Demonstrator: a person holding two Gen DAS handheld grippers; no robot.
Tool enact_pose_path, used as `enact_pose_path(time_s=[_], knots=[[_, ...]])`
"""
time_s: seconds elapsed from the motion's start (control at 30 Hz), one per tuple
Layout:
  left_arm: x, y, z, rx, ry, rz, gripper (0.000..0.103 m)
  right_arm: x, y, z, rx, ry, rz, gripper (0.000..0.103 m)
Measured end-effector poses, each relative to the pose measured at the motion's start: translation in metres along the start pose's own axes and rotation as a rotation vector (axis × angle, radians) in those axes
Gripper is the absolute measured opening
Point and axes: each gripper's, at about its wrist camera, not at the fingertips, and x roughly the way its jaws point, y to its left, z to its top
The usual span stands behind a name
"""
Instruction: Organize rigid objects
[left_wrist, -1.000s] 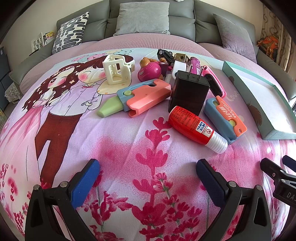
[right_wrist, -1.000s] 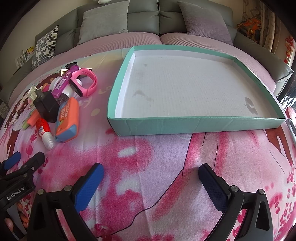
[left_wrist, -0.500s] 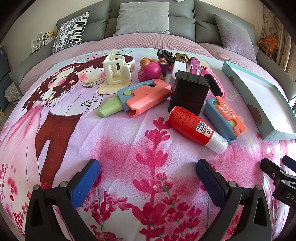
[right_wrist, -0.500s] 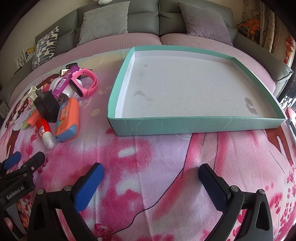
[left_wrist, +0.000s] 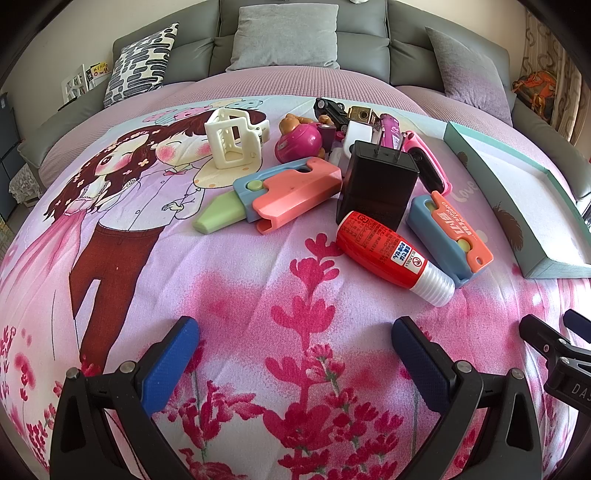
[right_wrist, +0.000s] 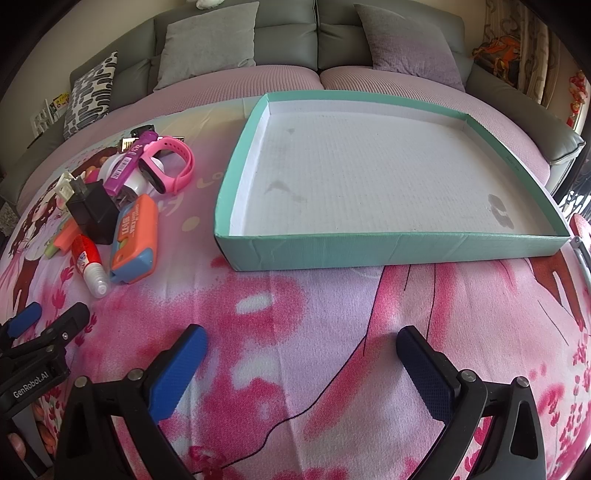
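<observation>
A pile of small objects lies on the pink printed bedspread: a red glue bottle (left_wrist: 391, 254), a black charger (left_wrist: 376, 184), a blue-and-orange cutter (left_wrist: 450, 232), a pink-and-blue toy knife (left_wrist: 280, 192), a white plastic holder (left_wrist: 232, 138) and a pink wristband (right_wrist: 170, 164). My left gripper (left_wrist: 295, 354) is open and empty, short of the glue bottle. A shallow teal box (right_wrist: 391, 254) with a white floor lies to the right, nothing in it. My right gripper (right_wrist: 301, 363) is open and empty in front of the box's near wall.
A grey sofa back (left_wrist: 288, 33) with cushions runs behind the spread. A patterned cushion (left_wrist: 136, 62) lies at the back left. The left gripper's body (right_wrist: 33, 350) shows at the right wrist view's left edge, the right gripper's body (left_wrist: 557, 358) at the left view's right edge.
</observation>
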Motion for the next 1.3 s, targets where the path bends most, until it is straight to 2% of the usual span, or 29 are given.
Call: enact_pose_path(time_s=[0.37, 0.47, 0.57, 0.6, 0.67, 0.8, 0.93, 1.03, 1.1, 1.17, 1.23, 1.3], knots=[[0.003, 0.000, 0.004, 0.007, 0.014, 0.001, 0.103, 0.002, 0.000, 0.000, 0.000, -0.005, -0.001, 0.103], [0.003, 0.005, 0.011, 0.005, 0.045, -0.039, 0.103, 0.004, 0.000, 0.003, 0.000, -0.007, -0.005, 0.103], [-0.013, 0.019, 0.017, -0.094, -0.008, -0.144, 0.103, 0.005, 0.000, 0.008, -0.007, 0.000, -0.006, 0.103], [-0.020, 0.021, 0.020, -0.103, -0.038, -0.148, 0.103, 0.004, 0.000, 0.009, -0.011, 0.000, 0.000, 0.103], [-0.039, 0.020, 0.031, -0.072, -0.103, -0.107, 0.103, -0.002, 0.000, 0.013, -0.032, -0.004, 0.002, 0.103], [-0.070, 0.024, 0.062, -0.024, -0.188, -0.030, 0.103, -0.046, -0.002, 0.035, -0.044, -0.174, -0.009, 0.103], [-0.089, 0.037, 0.094, -0.097, -0.246, -0.033, 0.103, -0.101, -0.006, 0.074, -0.006, -0.363, 0.044, 0.103], [-0.098, 0.042, 0.107, -0.112, -0.282, 0.003, 0.103, -0.136, -0.003, 0.097, 0.014, -0.502, 0.030, 0.103], [-0.097, 0.040, 0.117, -0.095, -0.257, 0.049, 0.103, -0.147, 0.000, 0.110, 0.036, -0.531, 0.029, 0.103], [-0.092, 0.040, 0.124, -0.079, -0.208, 0.075, 0.103, -0.153, 0.005, 0.122, 0.022, -0.528, 0.079, 0.103], [-0.086, 0.040, 0.127, -0.070, -0.154, 0.067, 0.103, -0.154, 0.015, 0.136, -0.020, -0.472, 0.123, 0.103], [-0.079, 0.039, 0.131, -0.065, -0.105, 0.031, 0.103, -0.146, 0.026, 0.147, -0.059, -0.382, 0.130, 0.103]])
